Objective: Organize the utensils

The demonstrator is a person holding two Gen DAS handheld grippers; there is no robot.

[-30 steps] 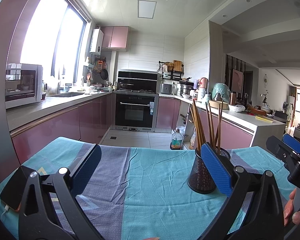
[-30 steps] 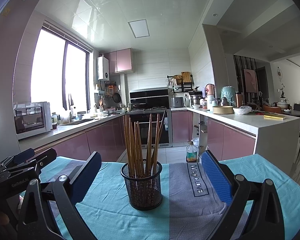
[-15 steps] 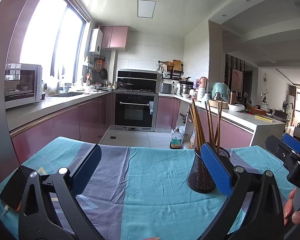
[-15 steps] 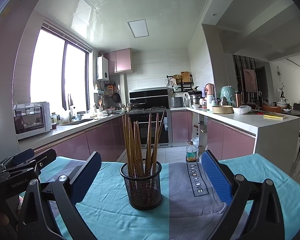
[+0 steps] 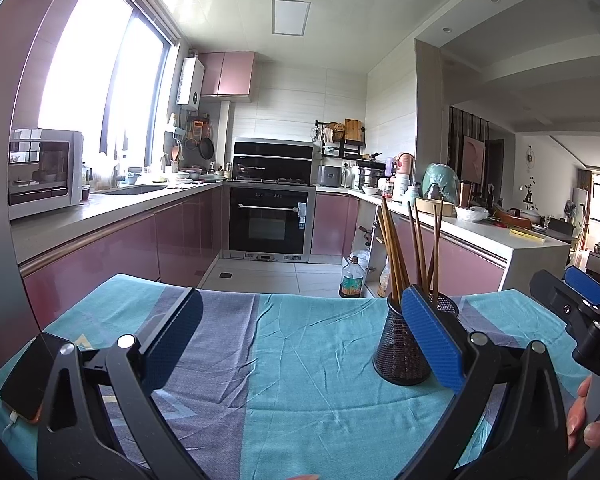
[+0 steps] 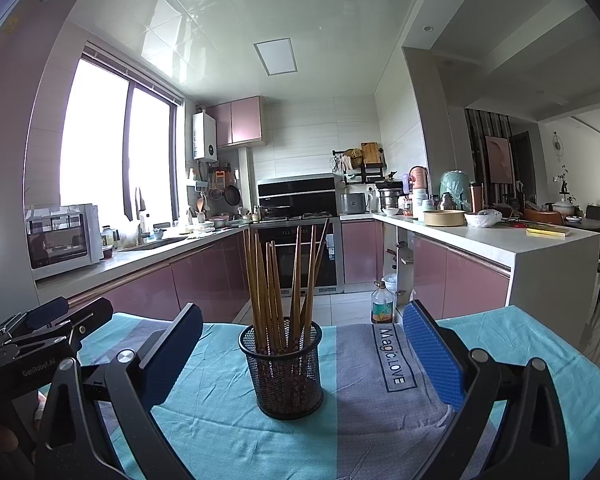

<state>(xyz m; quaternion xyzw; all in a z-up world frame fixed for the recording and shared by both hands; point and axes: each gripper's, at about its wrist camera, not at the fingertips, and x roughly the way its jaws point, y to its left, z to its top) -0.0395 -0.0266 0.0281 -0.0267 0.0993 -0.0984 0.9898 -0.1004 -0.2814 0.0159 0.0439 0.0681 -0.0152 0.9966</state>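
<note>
I see a table under a teal and grey cloth, bare but for one thing, which I judge leaves working room around the holder. Both my grippers hover low over the near edge: the left gripper spread wide and empty, the right gripper likewise released, gripping nothing. A phone lies at the cloth's left corner, clear of the work. The black mesh holder stands upright mid-table, straight ahead of my right gripper and beside the left one's right finger. Inside it the wooden chopsticks stand on end, long axes near vertical, tips fanning upward and leaning against the rim.
</note>
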